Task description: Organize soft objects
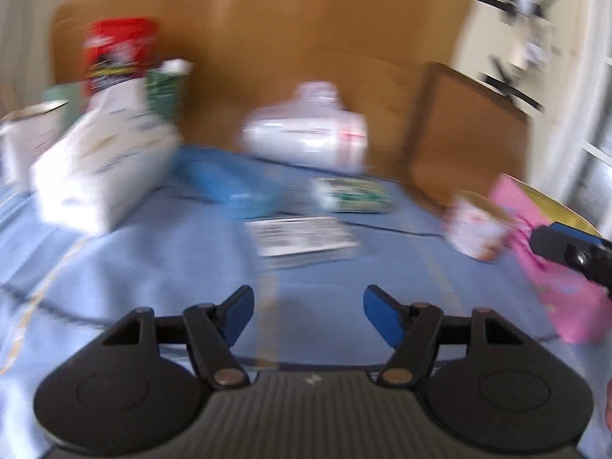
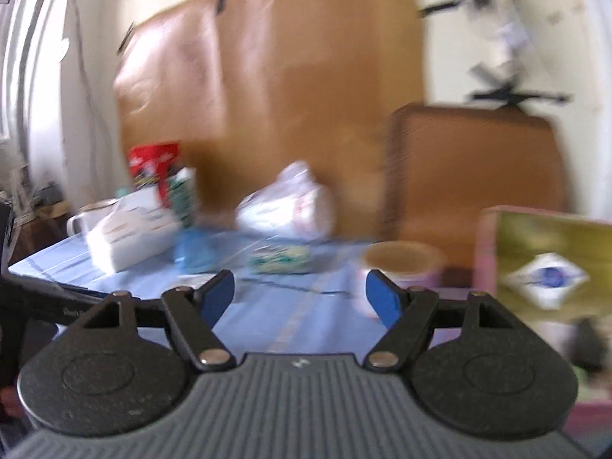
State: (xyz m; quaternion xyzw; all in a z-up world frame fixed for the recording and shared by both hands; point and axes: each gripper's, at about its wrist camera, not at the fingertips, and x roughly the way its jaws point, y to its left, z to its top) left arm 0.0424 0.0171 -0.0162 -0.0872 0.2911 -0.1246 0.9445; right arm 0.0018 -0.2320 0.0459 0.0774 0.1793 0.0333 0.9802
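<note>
Blue-padded, the left gripper (image 1: 308,313) stands parted with nothing between its jaws; the right gripper (image 2: 300,296) gapes empty too. Just ahead of the left one a flat printed packet (image 1: 304,237) lies on the blue cloth (image 1: 153,267), a green-patterned soft pack (image 1: 352,195) beyond it, a white plastic bag (image 1: 306,134) farthest back. Everything is smeared, so a hurried reach could likely shove the thin packet instead of pinching it. Ahead of the right tool's right finger stands a paper cup (image 2: 401,264); its contents are unclear.
</note>
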